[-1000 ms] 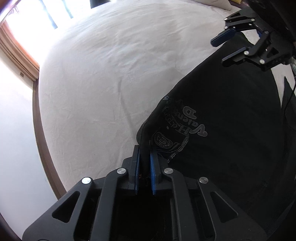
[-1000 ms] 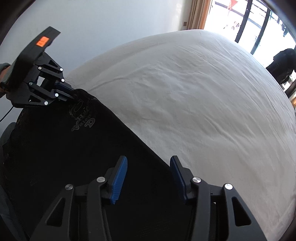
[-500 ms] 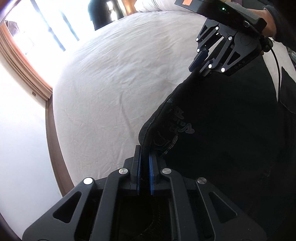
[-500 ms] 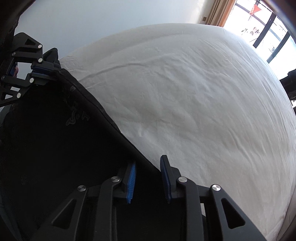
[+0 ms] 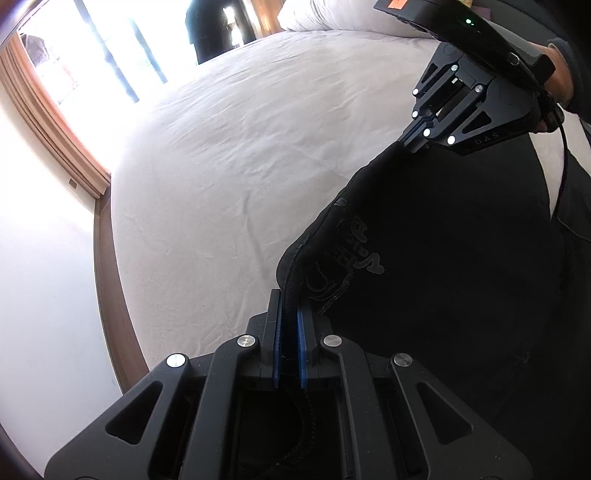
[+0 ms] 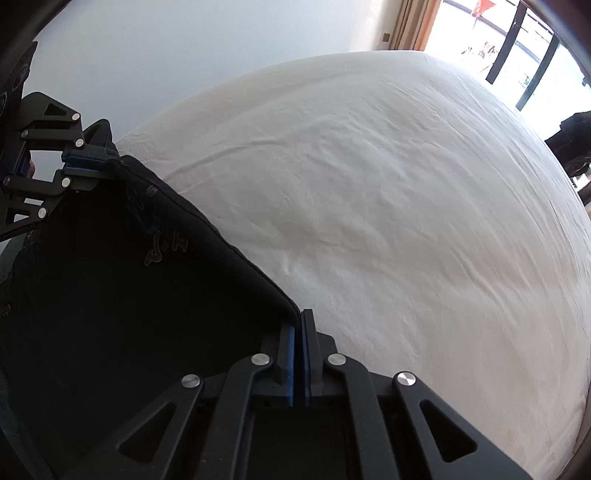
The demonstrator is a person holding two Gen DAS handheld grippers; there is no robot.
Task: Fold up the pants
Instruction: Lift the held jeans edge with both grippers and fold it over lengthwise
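Black pants (image 5: 443, 277) with a pale printed logo (image 5: 351, 258) lie at the near side of a white bed (image 5: 240, 166). My left gripper (image 5: 290, 295) is shut on one corner of their top edge. In the right wrist view my right gripper (image 6: 298, 317) is closing its jaws on the other corner of that edge, and the blue pads press the fabric. The pants (image 6: 129, 277) stretch between both grippers. Each camera also catches the other tool: the right gripper (image 5: 404, 142) and the left gripper (image 6: 107, 162).
White sheet spreads wide beyond the pants (image 6: 406, 184). A pillow (image 5: 332, 18) lies at the bed's far end. A bright window with a wooden frame (image 5: 55, 122) and a dark figure (image 5: 207, 29) stand beyond. A hand (image 5: 561, 81) holds the right tool.
The right gripper's jaws have come together on the pants' edge; they stood wide apart before. The left gripper, still gripping its corner, has lifted a little, and the edge is tauter.
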